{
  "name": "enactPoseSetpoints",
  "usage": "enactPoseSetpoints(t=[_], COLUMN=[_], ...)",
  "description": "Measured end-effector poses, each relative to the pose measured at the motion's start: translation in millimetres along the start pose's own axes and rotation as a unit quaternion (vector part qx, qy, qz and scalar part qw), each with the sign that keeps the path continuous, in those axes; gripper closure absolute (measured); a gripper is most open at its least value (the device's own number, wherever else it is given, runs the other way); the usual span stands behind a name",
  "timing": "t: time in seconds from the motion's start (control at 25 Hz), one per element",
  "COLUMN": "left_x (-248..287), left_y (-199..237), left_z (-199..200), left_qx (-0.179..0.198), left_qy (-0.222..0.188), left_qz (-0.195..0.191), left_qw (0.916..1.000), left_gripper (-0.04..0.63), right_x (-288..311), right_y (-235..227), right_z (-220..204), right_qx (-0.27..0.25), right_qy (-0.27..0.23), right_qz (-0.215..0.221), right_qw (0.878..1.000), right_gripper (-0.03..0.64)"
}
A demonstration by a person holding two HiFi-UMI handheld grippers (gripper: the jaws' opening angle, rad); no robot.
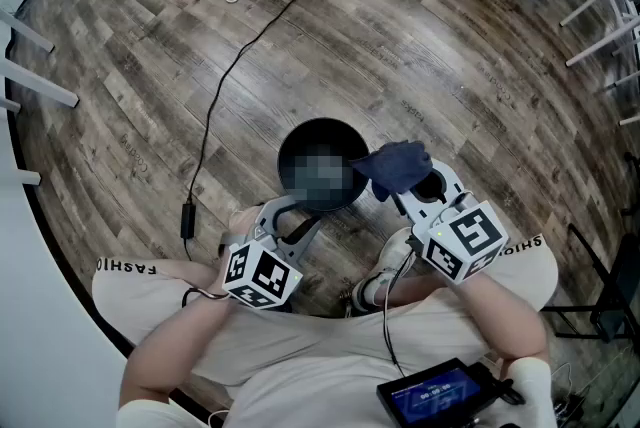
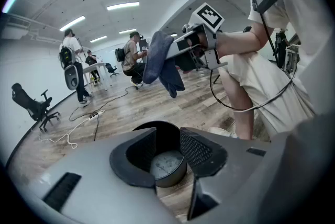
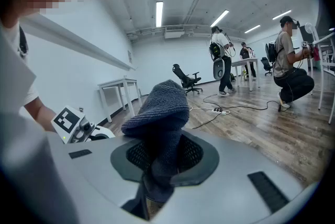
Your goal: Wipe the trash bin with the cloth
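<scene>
Head view.
- Trash bin [image 1: 291, 142]: black, round, upright on the wooden floor [image 1: 400, 46].
- Left gripper [image 1: 292, 216]: at the bin's near rim, jaws spread, the bin showing in the gap between them.
- Right gripper [image 1: 404, 190]: just right of the bin, jaws pinching the cloth [image 1: 395, 166].
- Cloth: dark blue, bunched, over the bin's right rim.

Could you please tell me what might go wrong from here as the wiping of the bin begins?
1. The left gripper has its jaws apart and shows no hold on the trash bin, so a wiping push could slide or tip the bin on the wood floor.
2. The right gripper pinches only a bunched fold of the cloth. Most of the cloth bulges past the jaws, so rubbing could pull it loose.
</scene>
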State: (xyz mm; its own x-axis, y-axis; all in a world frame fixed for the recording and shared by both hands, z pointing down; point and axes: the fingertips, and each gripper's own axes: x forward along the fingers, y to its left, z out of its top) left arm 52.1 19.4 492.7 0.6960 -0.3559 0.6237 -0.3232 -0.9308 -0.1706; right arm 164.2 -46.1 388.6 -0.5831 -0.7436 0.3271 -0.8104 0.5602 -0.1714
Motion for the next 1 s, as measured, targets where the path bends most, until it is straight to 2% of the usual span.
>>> enactPoseSetpoints(t=[0.36,0.52,0.6,0.72,0.88,1.0], left_x=[22,29,34,45,76,85], left_y=[-20,-21,-24,-23,-17,-27], left_z=[-31,-49,-54,-59,-77,-94], left_qx=[0.05,0.074,0.1,0.158,0.227,0.226], left_qy=[0.059,0.094,0.11,0.128,0.154,0.152], left_qz=[-0.028,-0.043,-0.064,-0.098,-0.117,-0.154], left_qw=[0.9966,0.9919,0.9868,0.9742,0.9545,0.9498], left_gripper=[0.443,0.443,0.443,0.443,0.443,0.442], right_x=[1,6,8,13,16,15], right_y=[0,-3,-8,-13,-12,-5], right_z=[-8,-30,-47,-76,-130,-162], right_qx=[0.007,0.054,0.059,0.059,0.105,0.128], right_qy=[0.019,0.067,0.098,0.141,0.208,0.248], right_qz=[0.008,0.019,0.014,0.014,0.025,0.036], right_qw=[1.0,0.996,0.993,0.988,0.972,0.959], right_gripper=[0.534,0.532,0.532,0.532,0.532,0.532])
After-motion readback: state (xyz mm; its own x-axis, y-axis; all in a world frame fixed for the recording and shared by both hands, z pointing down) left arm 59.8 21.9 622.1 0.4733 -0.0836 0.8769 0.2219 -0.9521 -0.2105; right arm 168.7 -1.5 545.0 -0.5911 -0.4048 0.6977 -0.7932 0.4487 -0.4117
